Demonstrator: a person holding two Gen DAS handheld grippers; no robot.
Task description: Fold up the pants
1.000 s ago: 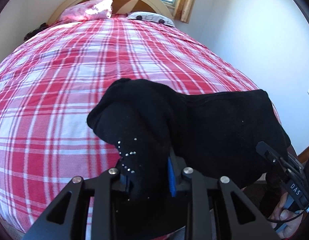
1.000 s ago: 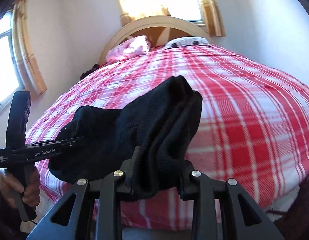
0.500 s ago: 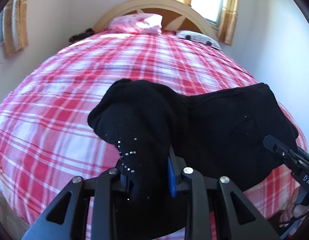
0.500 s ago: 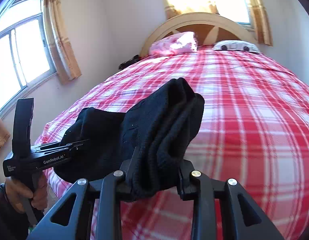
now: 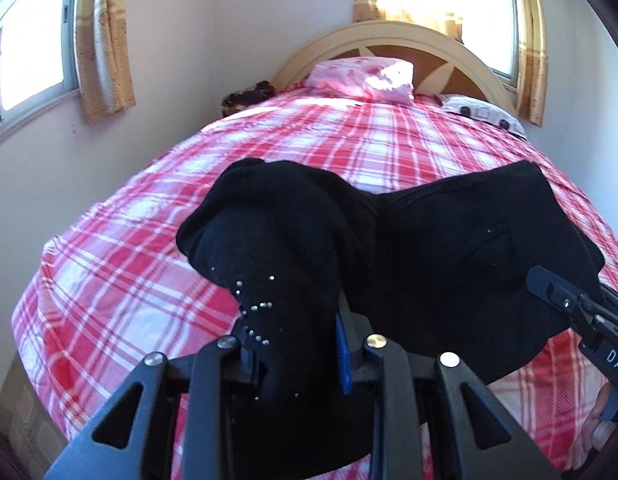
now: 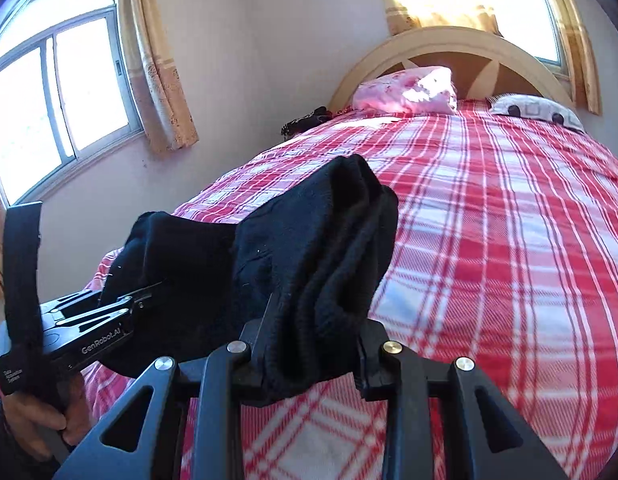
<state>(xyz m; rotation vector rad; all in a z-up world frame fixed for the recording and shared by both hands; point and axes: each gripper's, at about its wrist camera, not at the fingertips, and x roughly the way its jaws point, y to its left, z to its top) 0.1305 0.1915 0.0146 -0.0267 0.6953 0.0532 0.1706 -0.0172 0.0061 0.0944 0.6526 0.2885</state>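
The black pants (image 5: pixel 449 248) hang stretched between my two grippers above the near end of the bed. My left gripper (image 5: pixel 297 344) is shut on one bunched end, which has small silver studs. My right gripper (image 6: pixel 313 344) is shut on the other bunched end of the pants (image 6: pixel 317 248). The right gripper shows at the right edge of the left wrist view (image 5: pixel 581 312). The left gripper shows at the left of the right wrist view (image 6: pixel 109 316). The fingertips are hidden in the cloth.
The bed has a red and white plaid cover (image 5: pixel 349 144) (image 6: pixel 509 220). A pink pillow (image 5: pixel 369 76) and a white patterned pillow (image 5: pixel 485 114) lie by the curved headboard (image 6: pixel 449 44). Curtained windows (image 6: pixel 61 92) stand on the left wall and behind the headboard.
Both grippers have tilted up and swung left with the pants still held; more of the wall, windows and headboard shows. The grip on the pants is unchanged.
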